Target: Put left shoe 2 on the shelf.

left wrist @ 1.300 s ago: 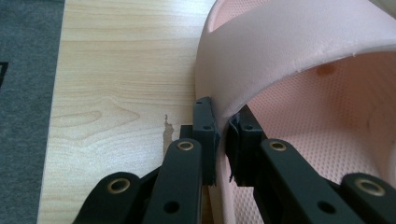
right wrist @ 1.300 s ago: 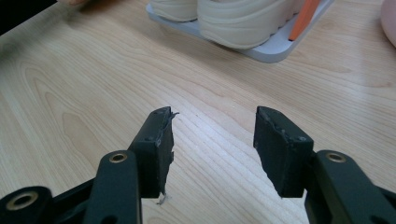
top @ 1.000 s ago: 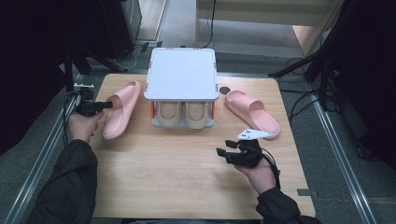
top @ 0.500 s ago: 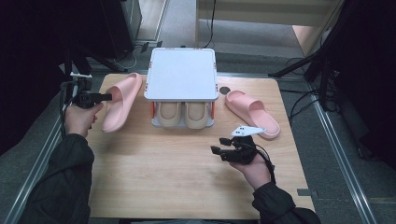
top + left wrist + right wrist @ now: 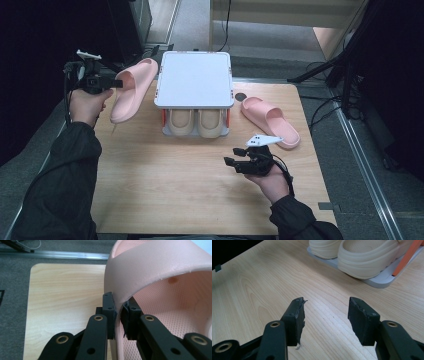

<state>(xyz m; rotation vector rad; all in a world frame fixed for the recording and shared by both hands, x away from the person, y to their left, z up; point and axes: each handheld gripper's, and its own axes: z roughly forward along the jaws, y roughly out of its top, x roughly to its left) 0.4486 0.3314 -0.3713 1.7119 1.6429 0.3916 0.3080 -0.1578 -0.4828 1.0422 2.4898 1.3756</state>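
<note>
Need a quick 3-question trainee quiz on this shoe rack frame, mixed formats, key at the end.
1. True or false: the left gripper is clamped on the strap edge of a pink slipper.
2. What sits on the lower shelf of the shoe rack?
A. one pink slipper
B. a pair of cream slippers
C. no footwear
3. Fill in: the right gripper has its jaws ____ over the table.

Key
1. True; the slipper is held on the rack's left side.
2. B, the cream slippers.
3. open; the second pink slipper lies to the rack's right.
</note>
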